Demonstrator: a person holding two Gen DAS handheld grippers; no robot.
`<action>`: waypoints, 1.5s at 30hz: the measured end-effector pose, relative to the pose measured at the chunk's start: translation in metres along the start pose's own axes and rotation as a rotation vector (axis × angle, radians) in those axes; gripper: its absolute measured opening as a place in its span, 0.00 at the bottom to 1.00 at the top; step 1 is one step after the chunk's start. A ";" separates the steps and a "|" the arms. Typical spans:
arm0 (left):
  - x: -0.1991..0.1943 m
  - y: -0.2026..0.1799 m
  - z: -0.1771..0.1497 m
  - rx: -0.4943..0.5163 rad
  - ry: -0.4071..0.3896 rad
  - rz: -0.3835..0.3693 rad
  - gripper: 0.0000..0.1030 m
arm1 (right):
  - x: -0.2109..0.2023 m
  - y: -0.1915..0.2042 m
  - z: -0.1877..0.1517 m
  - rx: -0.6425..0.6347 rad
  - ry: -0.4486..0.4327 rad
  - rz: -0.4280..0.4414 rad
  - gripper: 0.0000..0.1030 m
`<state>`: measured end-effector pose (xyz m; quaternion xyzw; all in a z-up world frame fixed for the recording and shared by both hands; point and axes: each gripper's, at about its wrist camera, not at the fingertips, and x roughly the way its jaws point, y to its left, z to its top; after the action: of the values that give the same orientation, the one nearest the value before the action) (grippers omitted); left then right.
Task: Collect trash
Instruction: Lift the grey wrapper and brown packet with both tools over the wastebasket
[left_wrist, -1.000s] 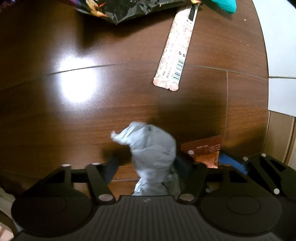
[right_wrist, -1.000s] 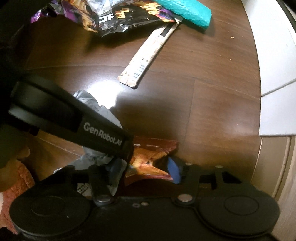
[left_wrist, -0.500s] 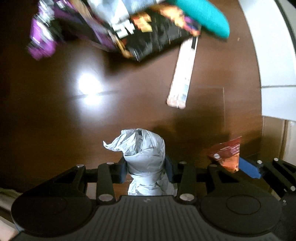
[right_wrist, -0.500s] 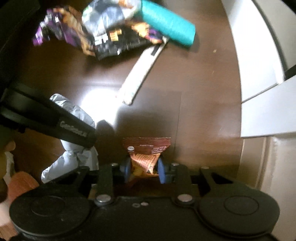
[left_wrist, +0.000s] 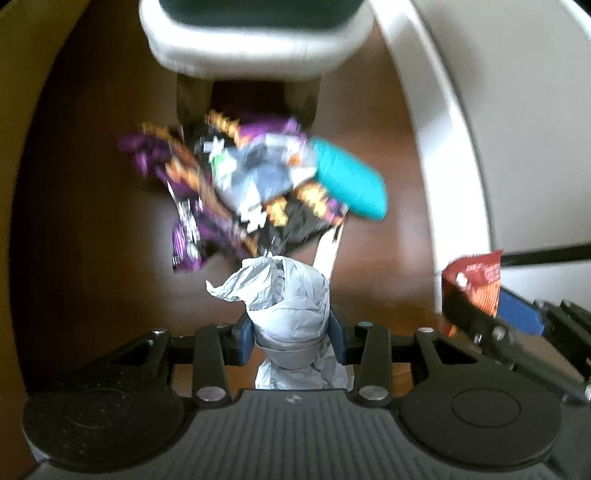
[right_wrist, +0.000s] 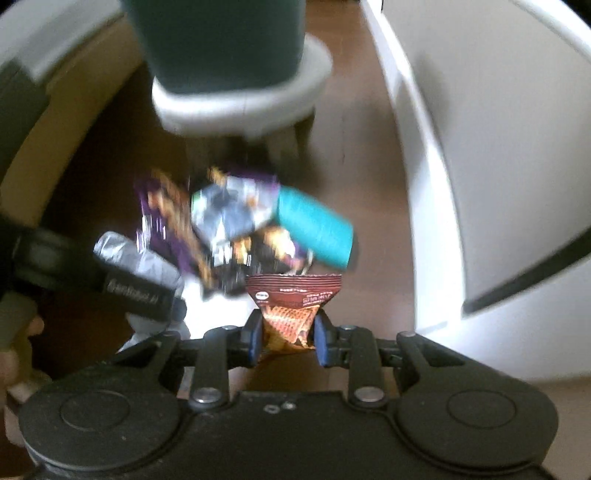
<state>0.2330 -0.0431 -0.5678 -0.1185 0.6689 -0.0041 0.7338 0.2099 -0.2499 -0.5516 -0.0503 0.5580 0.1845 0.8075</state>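
Two claws, both loaded. Our left claw (left_wrist: 291, 332) is pinched on a crumpled grey paper wad (left_wrist: 286, 295), and our right claw (right_wrist: 288, 338) is squeezed on a small red-brown snack packet (right_wrist: 293, 308); both pairs of jaws have just been closing onto their pieces. Both bits of trash sit between the blue pads, up off the dark wood floor (left_wrist: 92, 221).

For open room, the floor is bare from about 7 to 10 o'clock in the left view. The right side is boxed in by a white cabinet edge (left_wrist: 443, 147) curving from 1 down to 4 o'clock. At 12 a white-rimmed bin or stool base (left_wrist: 251, 44) with a dark green top sits just past the litter; too blurry for us to say which.

In the way, dead ahead: a heap of purple, orange and black wrappers (left_wrist: 229, 184), with a teal roll (left_wrist: 351, 184) touching its 3 o'clock side and a pale strip wrapper (left_wrist: 328, 251) poking out beneath, just beyond the wad.

The wad stands roughly upright in the pads, long axis running 6 to 12, with a twisted tail flicking toward 9. The packet fans wide at the top, its pinched end down at 6.
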 end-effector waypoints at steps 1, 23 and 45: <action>-0.011 0.000 0.004 -0.004 -0.015 -0.005 0.38 | -0.010 0.001 0.009 0.003 -0.027 -0.010 0.26; -0.302 -0.026 0.144 0.036 -0.627 0.008 0.38 | -0.202 0.016 0.223 -0.114 -0.606 0.083 0.25; -0.216 -0.017 0.279 0.144 -0.468 0.156 0.38 | -0.108 0.068 0.304 -0.302 -0.415 0.013 0.25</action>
<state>0.4874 0.0230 -0.3312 -0.0115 0.4860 0.0325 0.8733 0.4205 -0.1256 -0.3306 -0.1278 0.3469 0.2772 0.8869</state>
